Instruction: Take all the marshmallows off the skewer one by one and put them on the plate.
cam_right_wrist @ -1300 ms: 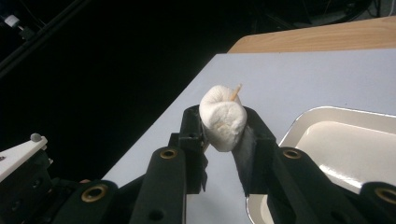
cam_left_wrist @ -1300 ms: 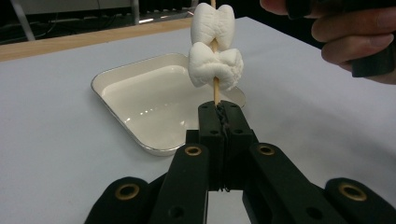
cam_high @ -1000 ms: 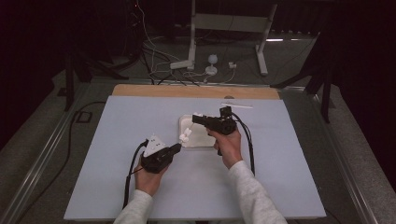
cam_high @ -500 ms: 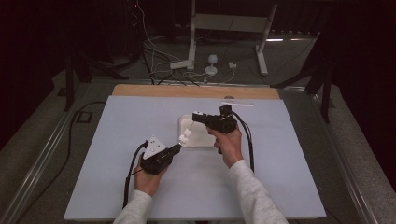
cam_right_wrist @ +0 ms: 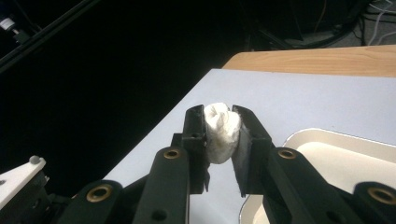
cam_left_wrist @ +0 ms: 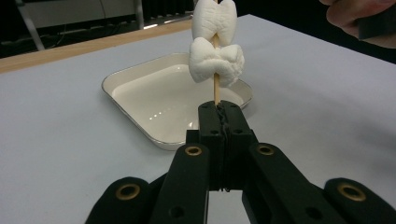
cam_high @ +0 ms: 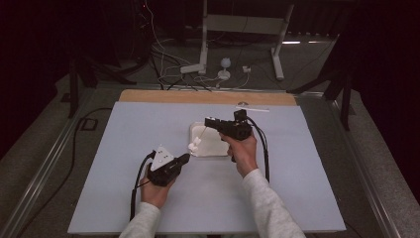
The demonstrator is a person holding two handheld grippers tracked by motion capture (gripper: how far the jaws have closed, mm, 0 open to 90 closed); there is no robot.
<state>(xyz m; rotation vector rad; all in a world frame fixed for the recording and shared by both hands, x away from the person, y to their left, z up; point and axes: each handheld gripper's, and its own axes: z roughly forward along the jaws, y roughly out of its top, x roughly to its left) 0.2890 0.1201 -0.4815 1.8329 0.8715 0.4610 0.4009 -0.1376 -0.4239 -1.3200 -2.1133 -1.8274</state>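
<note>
Over the near edge of the white tray [cam_high: 218, 148], a wooden skewer [cam_left_wrist: 215, 91] is clamped upright by the left gripper [cam_left_wrist: 219, 112], jaws fully pinched together on the stick. 2 marshmallows [cam_left_wrist: 217, 60] are already threaded on it, stacked and touching, just above the jaws. A 3rd marshmallow [cam_right_wrist: 222, 130] is squeezed between the narrow-set pads of the right gripper [cam_right_wrist: 223, 133], held above the tray's far side, apart from the skewer. Everything sits on the pale blue table [cam_high: 148, 129].
</note>
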